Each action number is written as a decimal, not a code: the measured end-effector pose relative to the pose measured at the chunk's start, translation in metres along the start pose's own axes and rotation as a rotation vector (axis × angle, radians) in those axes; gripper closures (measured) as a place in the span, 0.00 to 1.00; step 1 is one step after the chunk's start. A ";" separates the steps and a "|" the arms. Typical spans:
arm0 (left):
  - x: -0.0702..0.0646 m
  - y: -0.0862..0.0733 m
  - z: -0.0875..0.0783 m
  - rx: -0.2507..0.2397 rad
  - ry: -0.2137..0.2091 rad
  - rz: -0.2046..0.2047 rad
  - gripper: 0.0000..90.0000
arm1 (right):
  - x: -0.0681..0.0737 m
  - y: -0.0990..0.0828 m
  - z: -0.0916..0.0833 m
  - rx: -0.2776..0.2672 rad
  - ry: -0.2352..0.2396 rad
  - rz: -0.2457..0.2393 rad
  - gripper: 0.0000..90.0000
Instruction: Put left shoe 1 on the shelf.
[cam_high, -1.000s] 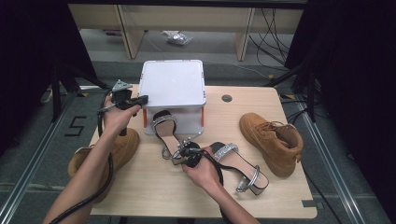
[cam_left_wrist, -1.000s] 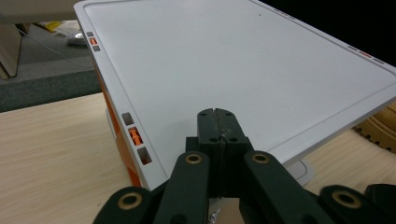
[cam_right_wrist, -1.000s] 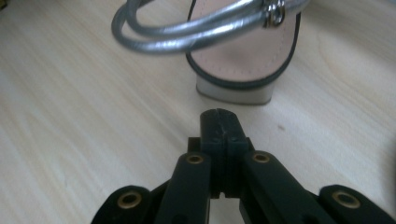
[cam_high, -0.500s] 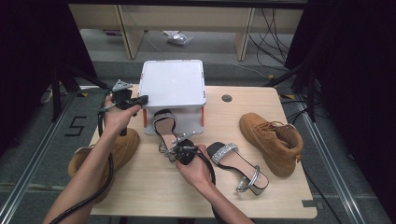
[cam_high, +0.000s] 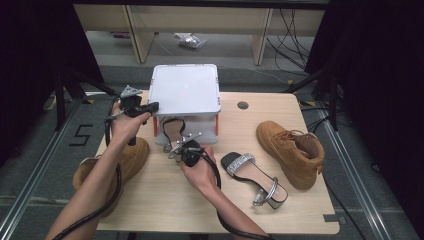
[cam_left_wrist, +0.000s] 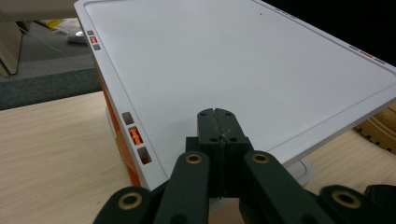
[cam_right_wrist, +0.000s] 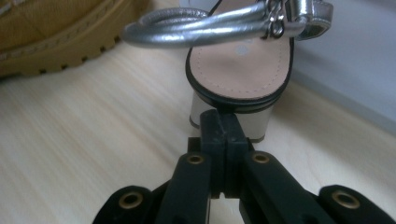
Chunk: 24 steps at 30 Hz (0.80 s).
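Pressing against the heel of a silver-strapped sandal is the right gripper: jaws closed flat together, nothing clamped between them, tips set at the back of the block heel. In the high view this sandal is seen half under the raised white box, toe inward, heel and ankle strap sticking out toward the person. The right gripper is held low just in front of it.

The left gripper is closed too, nothing held; its tips are laid over the near edge of the box lid. In the high view it is placed at the box's left side.

The second sandal is laid on the table to the right of the right hand, apart from it, toe toward the box. One tan boot is seen near the right edge, another under the left forearm, also visible at the upper left of the right gripper view.
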<state>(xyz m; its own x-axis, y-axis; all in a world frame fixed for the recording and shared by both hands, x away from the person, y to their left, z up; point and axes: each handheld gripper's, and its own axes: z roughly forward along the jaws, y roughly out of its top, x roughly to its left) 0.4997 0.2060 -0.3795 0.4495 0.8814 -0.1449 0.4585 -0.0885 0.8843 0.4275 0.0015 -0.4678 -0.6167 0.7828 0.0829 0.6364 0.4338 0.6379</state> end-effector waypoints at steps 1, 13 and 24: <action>0.000 0.000 0.000 -0.001 -0.001 -0.001 1.00 | -0.001 0.002 0.002 -0.011 -0.004 -0.010 1.00; 0.000 0.000 0.000 -0.002 -0.001 -0.003 1.00 | 0.002 0.027 0.018 -0.098 0.009 -0.017 1.00; 0.000 0.000 0.000 -0.002 -0.003 -0.003 1.00 | 0.005 0.031 0.024 -0.113 0.001 -0.002 1.00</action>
<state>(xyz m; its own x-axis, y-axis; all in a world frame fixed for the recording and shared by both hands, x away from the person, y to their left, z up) 0.4997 0.2062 -0.3797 0.4507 0.8802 -0.1485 0.4584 -0.0854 0.8846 0.4551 0.0296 -0.4655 -0.6185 0.7814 0.0828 0.5790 0.3819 0.7203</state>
